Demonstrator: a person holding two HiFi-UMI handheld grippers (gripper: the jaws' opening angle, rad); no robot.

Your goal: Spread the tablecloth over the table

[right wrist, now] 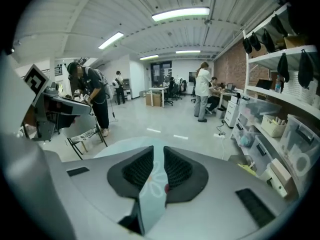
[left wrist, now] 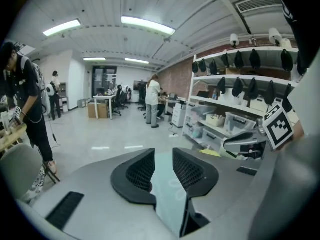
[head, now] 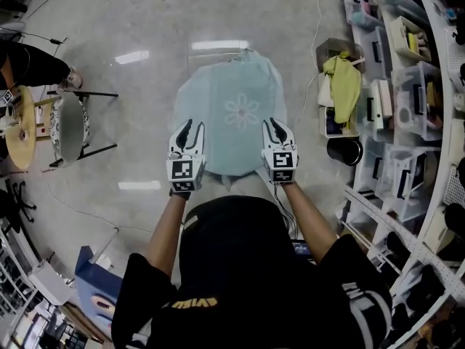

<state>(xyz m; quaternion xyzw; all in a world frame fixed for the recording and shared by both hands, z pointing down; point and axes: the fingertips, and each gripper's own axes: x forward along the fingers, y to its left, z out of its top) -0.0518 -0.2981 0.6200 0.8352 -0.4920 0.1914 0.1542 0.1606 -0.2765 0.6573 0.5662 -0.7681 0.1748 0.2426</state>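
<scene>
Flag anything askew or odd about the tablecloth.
The tablecloth lies mostly flat, flower print near the middle, but at its far edge a small fold pokes up instead of hanging smooth.

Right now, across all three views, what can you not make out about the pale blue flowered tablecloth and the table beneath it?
Table: head view, wholly covered by the pale blue flowered tablecloth; top and legs unseen.
Parts of the tablecloth's near hem: head view, hidden behind the left gripper and the right gripper.
Rest of the tablecloth: both gripper views, blocked by each gripper's grey body; only a strip shows between the parted jaws.
</scene>
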